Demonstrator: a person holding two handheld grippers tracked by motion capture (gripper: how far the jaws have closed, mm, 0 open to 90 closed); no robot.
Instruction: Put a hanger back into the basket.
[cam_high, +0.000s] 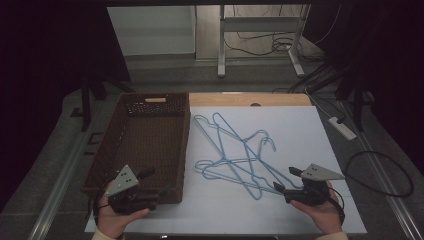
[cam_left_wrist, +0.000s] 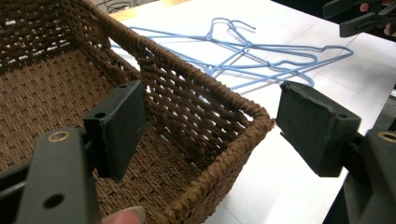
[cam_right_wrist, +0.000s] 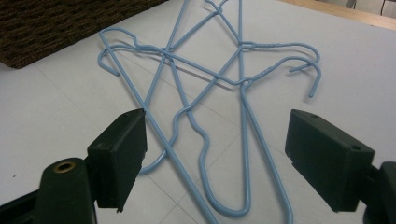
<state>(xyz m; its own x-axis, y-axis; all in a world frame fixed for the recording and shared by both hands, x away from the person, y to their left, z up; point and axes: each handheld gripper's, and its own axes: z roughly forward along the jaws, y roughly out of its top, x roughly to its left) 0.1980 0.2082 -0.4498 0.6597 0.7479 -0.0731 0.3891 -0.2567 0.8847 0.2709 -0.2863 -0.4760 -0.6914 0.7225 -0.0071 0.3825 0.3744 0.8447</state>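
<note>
From the high view, the room beyond the table is dark and hard to make out. The left gripper (cam_high: 145, 185) sits over the near right corner of one brown woven basket (cam_high: 107, 150), held by the left hand (cam_high: 117, 215), whose forearm is cut off at the bottom edge. The right gripper (cam_high: 285, 181) is held by the right hand (cam_high: 320, 207) on the white table sheet (cam_high: 300, 135), its jaws pointing toward a tangle of light blue wire hangers (cam_high: 235, 160) that lies just ahead of it and between the two grippers. The wires cross so much that the count is uncertain; about three hooks can be picked out. Both grippers' jaws look spread, with nothing between them.

In the left gripper view, the left gripper (cam_left_wrist: 205, 130) has its jaws wide apart and gripping nothing. One jaw hangs over the inside of the basket (cam_left_wrist: 196, 98), the other over the white sheet outside it, so the basket's corner rim lies between and below them; whether a jaw touches the weave cannot be told. The hangers (cam_left_wrist: 261, 51) lie beyond the basket wall, partly hidden by it. The right gripper (cam_left_wrist: 359, 18) is cut off at the top right corner.

In the right gripper view, the right gripper (cam_right_wrist: 215, 154) is spread wide and pinches nothing. The hangers (cam_right_wrist: 205, 79) lie directly ahead and under the gap, their lower loops running out at the bottom edge. Its left jaw stands over one wire; contact is unclear. A corner of the basket (cam_right_wrist: 60, 23) is cut off at the upper left.
</note>
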